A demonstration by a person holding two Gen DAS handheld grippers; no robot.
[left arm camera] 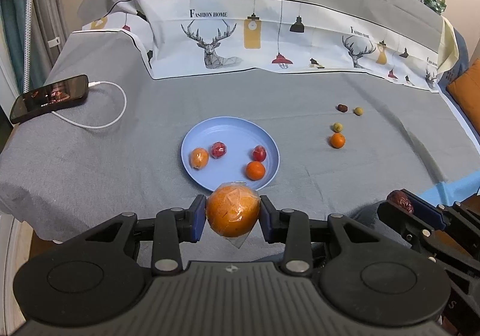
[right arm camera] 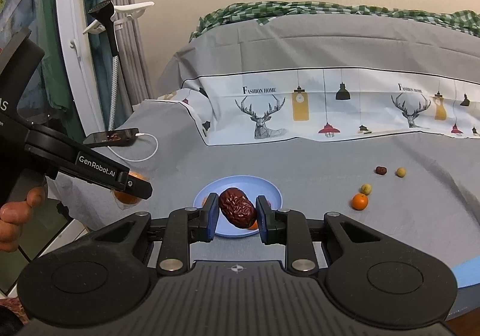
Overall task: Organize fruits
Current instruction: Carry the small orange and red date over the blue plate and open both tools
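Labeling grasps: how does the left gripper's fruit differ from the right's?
The left gripper holds a wrapped orange: round, bright orange, in clear film. The right gripper holds a red date: oblong, dark red-brown, wrinkled, unwrapped, tilted. The orange fills the pads' gap; the date looks narrower. Both are pinched, in front of the blue plate.

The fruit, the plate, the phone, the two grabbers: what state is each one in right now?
Left gripper: shut on a wrapped orange, just short of the plate.
Right gripper: shut on a red date.
Plate: holds four fruits.
Loose fruits: four lying on the cloth, right of the plate.
Phone: screen lit, cable plugged in.
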